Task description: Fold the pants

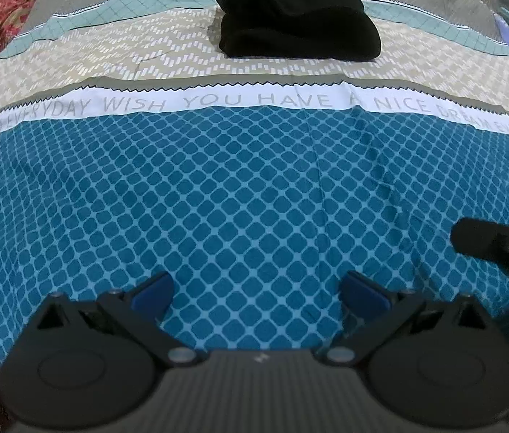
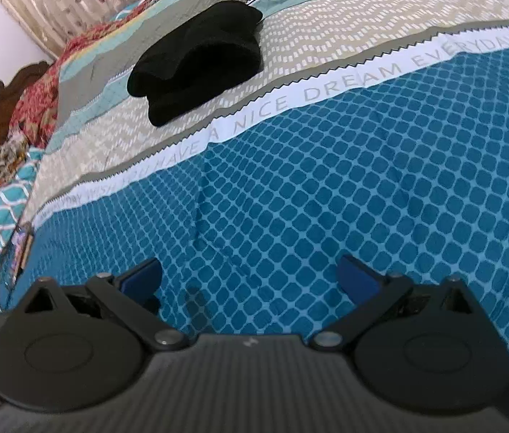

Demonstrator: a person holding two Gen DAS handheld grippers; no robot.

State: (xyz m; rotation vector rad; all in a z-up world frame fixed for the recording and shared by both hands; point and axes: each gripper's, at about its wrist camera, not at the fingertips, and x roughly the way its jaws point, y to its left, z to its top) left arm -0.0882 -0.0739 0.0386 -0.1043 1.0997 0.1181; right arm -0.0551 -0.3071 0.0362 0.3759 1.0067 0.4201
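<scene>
One folded bundle of black fabric pants [image 1: 297, 18] lies on the patterned teal, beige and white bedsheet [image 1: 240, 187], beyond its lettered white stripe. Two grippers, left gripper [image 1: 256, 292] and right gripper [image 2: 249, 279], hang spread and empty, well short of the stripe.

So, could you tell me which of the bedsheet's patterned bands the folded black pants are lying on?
The pants lie mostly on the beige band with white dashes, their far end crossing onto the pale teal stripe; neither the lettered white strip nor the blue lattice band.
</scene>
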